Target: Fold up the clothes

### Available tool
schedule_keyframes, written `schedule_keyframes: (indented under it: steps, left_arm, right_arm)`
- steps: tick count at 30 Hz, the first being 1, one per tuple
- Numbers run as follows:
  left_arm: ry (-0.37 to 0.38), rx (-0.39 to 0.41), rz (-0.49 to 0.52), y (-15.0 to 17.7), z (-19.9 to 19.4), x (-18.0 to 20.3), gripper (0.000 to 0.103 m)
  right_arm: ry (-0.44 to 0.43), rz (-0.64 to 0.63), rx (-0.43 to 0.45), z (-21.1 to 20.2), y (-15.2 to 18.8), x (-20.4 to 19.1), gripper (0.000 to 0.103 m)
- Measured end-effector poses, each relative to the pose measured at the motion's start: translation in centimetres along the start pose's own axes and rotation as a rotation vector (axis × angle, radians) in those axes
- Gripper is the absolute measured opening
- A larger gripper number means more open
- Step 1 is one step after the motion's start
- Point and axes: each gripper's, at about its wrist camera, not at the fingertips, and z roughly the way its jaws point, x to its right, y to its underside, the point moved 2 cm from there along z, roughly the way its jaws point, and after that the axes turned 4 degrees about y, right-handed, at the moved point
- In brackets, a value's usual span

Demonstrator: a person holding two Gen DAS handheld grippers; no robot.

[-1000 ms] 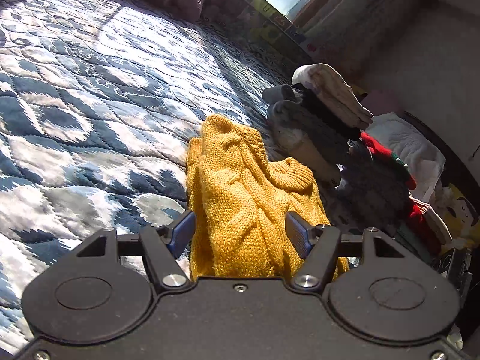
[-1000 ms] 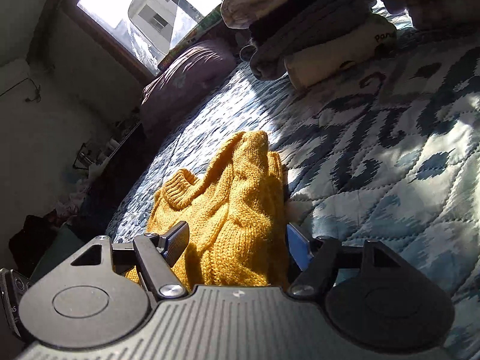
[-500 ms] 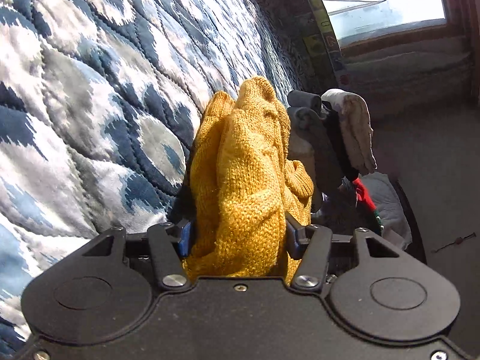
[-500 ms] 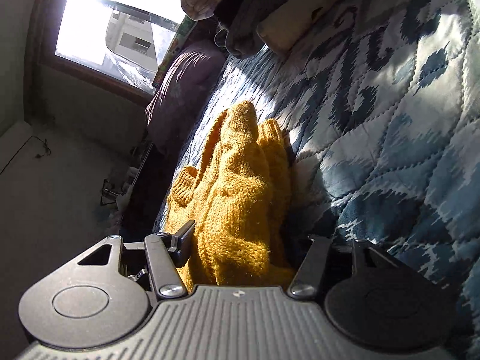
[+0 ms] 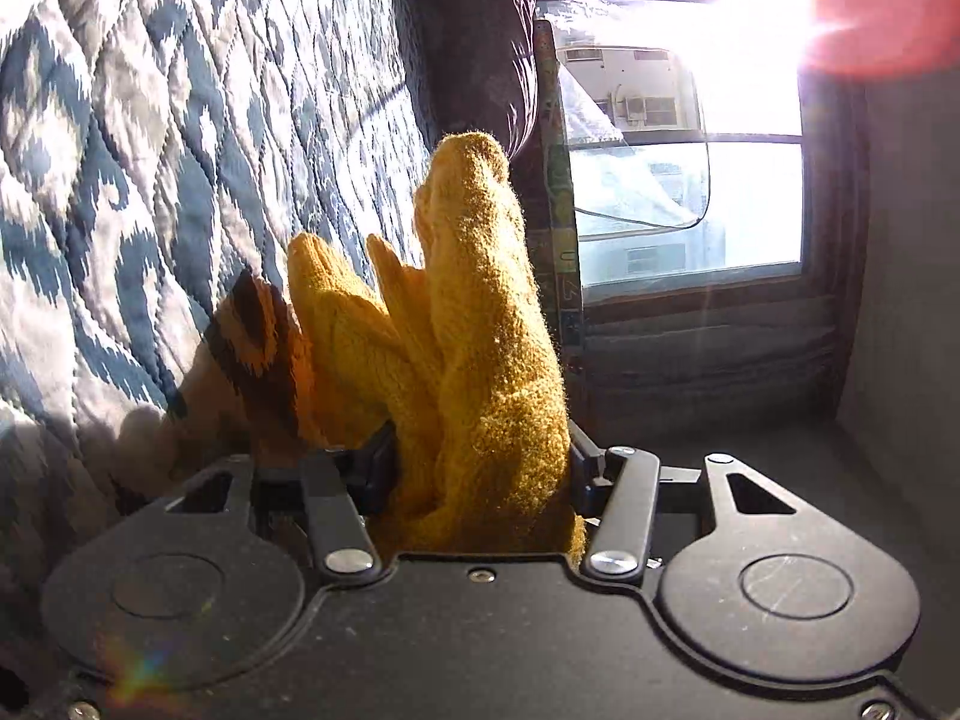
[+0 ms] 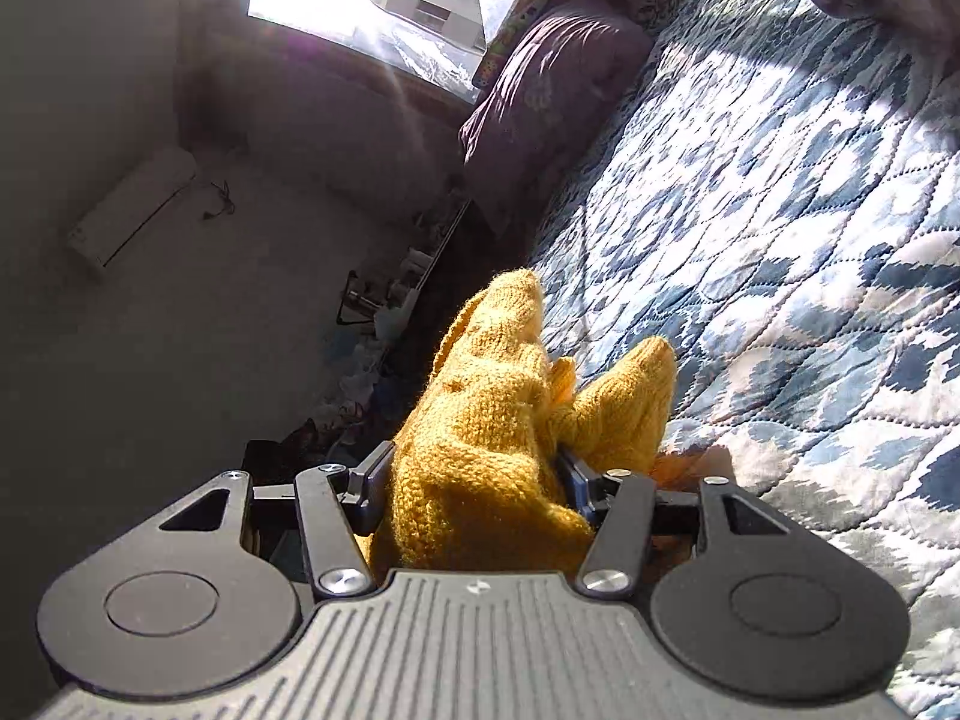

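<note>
Over blue quilted bed [image 6: 780, 228], near window [image 5: 690, 180], both tools gripping sweater [image 5: 492, 360].

Sunlit window [image 5: 690, 180], blue-white quilted bed [image 6: 780, 240], purple pillow [image 6: 540, 96]

My left tool [image 5: 480, 468] is clamped on a bunched fold of the yellow knit sweater [image 5: 492, 360], which rises toward twelve o'clock. The blue-and-white quilted bed [image 5: 150, 138] fills the nine o'clock side. At two o'clock I see a bright window [image 5: 690, 180], with a dark pillow [image 5: 480, 60] beside it.
</note>
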Motion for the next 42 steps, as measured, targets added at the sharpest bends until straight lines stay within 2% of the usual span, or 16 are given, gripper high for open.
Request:
schedule_keyframes:
  steps: [8, 14, 15, 16, 18, 19, 20, 21, 23, 25, 27, 33, 36, 39, 40, 42]
  left_arm:
    - [0.029, 0.322, 0.121, -12.5, -1.9, 1.4, 0.052]
    - [0.007, 0.516, 0.264, -18.9, -1.7, 1.3, 0.052]
    - [-0.033, 0.547, 0.279, -19.7, -1.1, 0.9, 0.052]
    - [-0.106, 0.574, 0.270, -20.3, -0.6, 0.1, 0.057]
    - [-0.332, 0.594, 0.178, -21.0, 0.7, -2.6, 0.069]
    - [-0.426, 0.573, 0.180, -20.9, 1.4, -3.4, 0.069]
    - [-0.520, 0.550, 0.183, -20.7, 2.1, -4.2, 0.061]
    - [-0.588, 0.533, 0.182, -20.5, 2.6, -4.7, 0.062]
    - [-0.562, 0.526, 0.143, -20.4, 2.7, -4.1, 0.071]
    - [-0.560, 0.522, 0.150, -20.4, 2.5, -4.0, 0.072]
    - [-0.579, 0.515, 0.128, -20.3, 2.1, -4.2, 0.072]
    - [-0.614, 0.537, 0.163, -18.6, 1.7, -2.2, 0.072]
    - [-0.640, 0.540, 0.175, -17.2, 2.2, -1.4, 0.076]
    - [-0.633, 0.530, 0.141, -14.8, 2.5, -0.7, 0.082]
    - [-0.619, 0.500, 0.128, -13.9, 3.0, -0.6, 0.084]
    - [-0.587, 0.432, 0.109, -11.9, 4.0, -0.3, 0.086]
  right_arm:
    - [-0.175, -0.134, -0.172, 17.2, -1.8, -7.3, 0.055]
    - [-0.318, -0.142, -0.209, 27.9, -3.3, -9.3, 0.054]
    - [-0.271, -0.153, -0.228, 29.7, -2.7, -8.7, 0.054]
    - [-0.156, -0.179, -0.269, 31.9, -1.7, -7.6, 0.054]
    - [0.076, -0.228, -0.347, 36.0, 0.5, -5.4, 0.060]
    - [0.156, -0.263, -0.364, 37.3, 1.6, -4.5, 0.060]
    - [0.161, -0.275, -0.343, 37.2, 2.3, -3.9, 0.060]
    - [0.131, -0.244, -0.305, 36.7, 2.4, -3.5, 0.061]
    - [0.109, -0.154, -0.256, 35.5, 2.1, -2.6, 0.061]
    - [0.109, -0.111, -0.212, 34.2, 1.7, -2.3, 0.061]
    - [0.121, -0.086, -0.176, 32.5, 1.8, -2.1, 0.071]
    - [0.216, -0.152, -0.161, 28.0, 1.5, -2.7, 0.074]
    - [0.303, -0.250, -0.166, 23.5, 0.3, -3.8, 0.074]
    - [0.445, -0.381, -0.150, 17.8, -1.1, -5.4, 0.077]
    - [0.492, -0.429, -0.143, 15.7, -1.4, -6.1, 0.078]
    - [0.620, -0.523, -0.115, 10.8, -2.1, -7.8, 0.089]
